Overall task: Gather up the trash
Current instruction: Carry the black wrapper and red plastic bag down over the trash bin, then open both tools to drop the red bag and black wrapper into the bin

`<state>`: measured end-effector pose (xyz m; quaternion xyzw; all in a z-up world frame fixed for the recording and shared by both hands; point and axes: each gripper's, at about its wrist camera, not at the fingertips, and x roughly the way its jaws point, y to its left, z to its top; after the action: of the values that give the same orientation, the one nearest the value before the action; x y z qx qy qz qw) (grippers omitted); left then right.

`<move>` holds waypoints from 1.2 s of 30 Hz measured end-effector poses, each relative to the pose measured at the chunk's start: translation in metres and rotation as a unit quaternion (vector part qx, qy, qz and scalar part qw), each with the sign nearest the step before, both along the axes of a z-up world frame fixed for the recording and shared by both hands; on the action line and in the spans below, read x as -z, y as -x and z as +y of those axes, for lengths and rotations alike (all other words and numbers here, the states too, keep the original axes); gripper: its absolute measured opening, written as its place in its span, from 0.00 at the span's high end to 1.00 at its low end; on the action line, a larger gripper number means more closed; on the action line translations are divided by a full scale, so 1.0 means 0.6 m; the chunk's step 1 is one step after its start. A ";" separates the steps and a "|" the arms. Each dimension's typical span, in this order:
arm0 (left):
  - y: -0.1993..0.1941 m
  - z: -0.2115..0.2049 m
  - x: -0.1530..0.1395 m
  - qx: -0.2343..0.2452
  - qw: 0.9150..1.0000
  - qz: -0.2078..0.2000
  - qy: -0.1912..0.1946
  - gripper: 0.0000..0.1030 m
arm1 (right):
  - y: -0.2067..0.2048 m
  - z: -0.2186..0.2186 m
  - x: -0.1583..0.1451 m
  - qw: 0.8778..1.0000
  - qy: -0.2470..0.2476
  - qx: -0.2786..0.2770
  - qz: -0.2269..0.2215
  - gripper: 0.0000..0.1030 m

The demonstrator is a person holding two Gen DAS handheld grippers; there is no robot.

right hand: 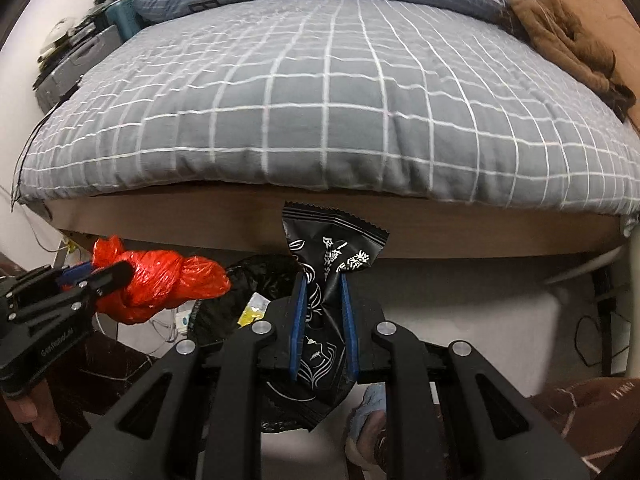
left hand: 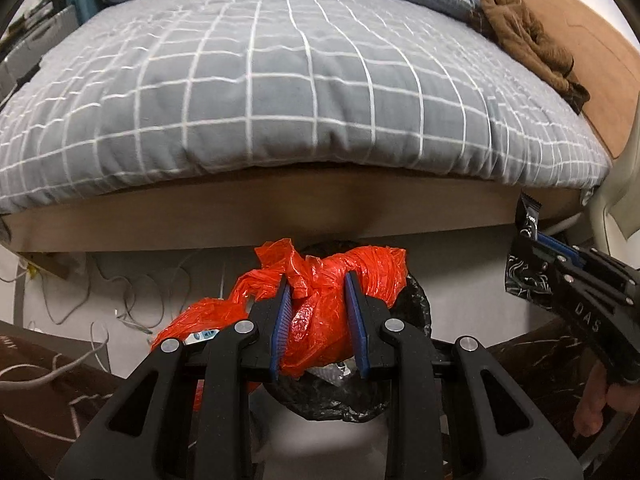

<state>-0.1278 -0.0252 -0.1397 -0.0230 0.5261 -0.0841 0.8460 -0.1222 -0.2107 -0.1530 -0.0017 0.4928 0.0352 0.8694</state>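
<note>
My left gripper (left hand: 318,282) is shut on a crumpled red plastic bag (left hand: 320,308) and holds it just above the black-lined trash bin (left hand: 416,304). The same bag shows at the left of the right wrist view (right hand: 160,280), with the left gripper (right hand: 100,276) clamped on it. My right gripper (right hand: 323,280) is shut on a black snack wrapper (right hand: 332,256) with white print, held upright in front of the bed edge. The wrapper (left hand: 524,256) and right gripper (left hand: 552,248) also show at the right of the left wrist view. The bin's black liner (right hand: 240,300) sits below and left of the wrapper.
A bed with a grey checked duvet (left hand: 280,92) fills the upper view, with a wooden frame (left hand: 240,216) below it. Brown clothing (left hand: 532,40) lies on the bed's right. White cables (left hand: 100,312) lie on the floor at left. A white box (right hand: 480,320) stands under the bed.
</note>
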 end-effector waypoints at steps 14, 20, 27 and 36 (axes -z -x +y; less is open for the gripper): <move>-0.036 -0.069 0.066 0.041 0.998 0.038 -0.010 0.55 | -0.006 -0.069 0.037 0.999 -0.006 0.037 0.023 0.83; -0.038 -0.065 0.085 0.038 0.998 0.044 -0.024 0.35 | -0.010 -0.061 0.045 0.999 -0.006 0.032 0.030 0.83; -0.031 -0.058 0.064 0.028 0.998 0.010 -0.050 0.08 | -0.014 -0.032 0.055 0.999 -0.011 0.018 0.040 0.83; -0.025 0.019 0.042 -0.008 0.999 -0.002 -0.048 0.06 | -0.020 0.058 0.076 0.998 -0.006 -0.032 0.060 0.83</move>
<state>-0.1127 -0.0140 -0.1651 0.0138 0.5279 -0.0517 0.8476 -0.1105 -0.1756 -0.1989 -0.0103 0.5437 0.0665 0.8366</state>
